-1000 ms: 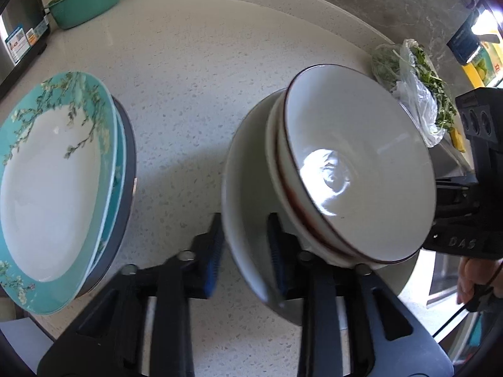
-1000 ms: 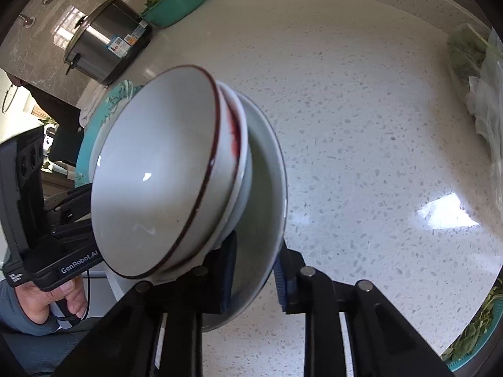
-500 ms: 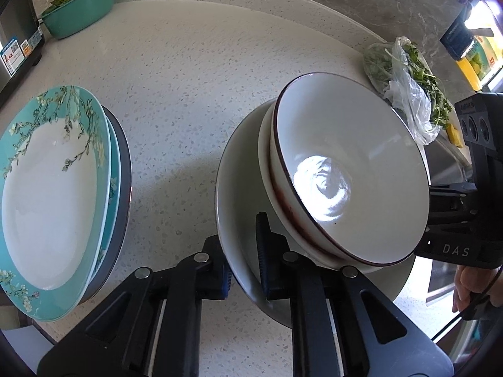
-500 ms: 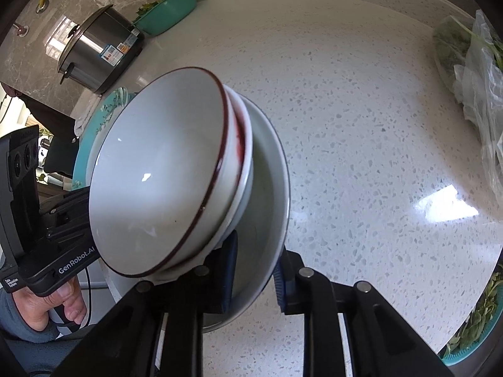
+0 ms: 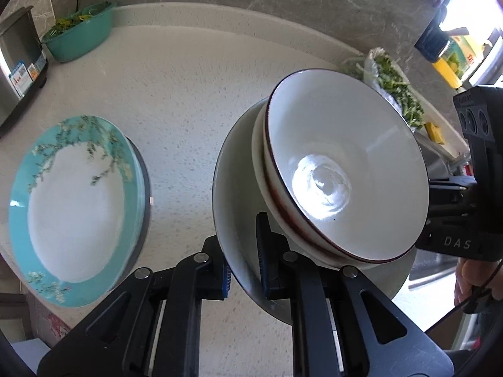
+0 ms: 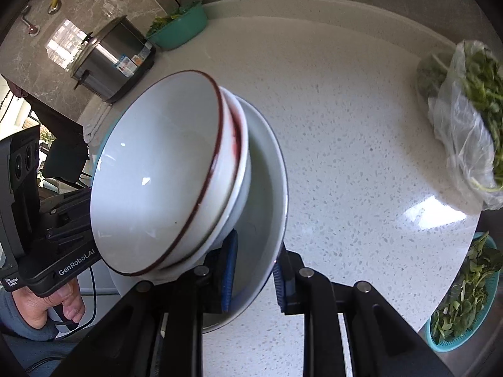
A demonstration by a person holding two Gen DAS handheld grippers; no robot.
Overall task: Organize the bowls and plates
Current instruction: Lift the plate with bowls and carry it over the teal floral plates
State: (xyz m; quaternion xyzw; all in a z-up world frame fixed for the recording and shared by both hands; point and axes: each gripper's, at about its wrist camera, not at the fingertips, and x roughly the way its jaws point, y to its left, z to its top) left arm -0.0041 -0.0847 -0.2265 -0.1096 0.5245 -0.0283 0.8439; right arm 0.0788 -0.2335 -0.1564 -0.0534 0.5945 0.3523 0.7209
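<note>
Surface (image 5: 195, 88): speckled white, carrying teal plates (image 5: 75, 201) stacked at left.
Grey plate (image 5: 235, 220): airborne, tilted, gripped at opposite rim edges for balance.
Bowls (image 5: 339, 169): two nested, riding on grey plate.
Left gripper (image 5: 243, 251): jaws pinching plate rim.
Right gripper (image 6: 253, 270): jaws pinching opposite rim.

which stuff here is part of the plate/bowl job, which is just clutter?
Job:
- white plate, gripped by left tool and right tool
- two red-rimmed bowls on it
- teal floral plates

Clutter:
- bagged greens
- teal basin
- steel cooker
- teal colander
</note>
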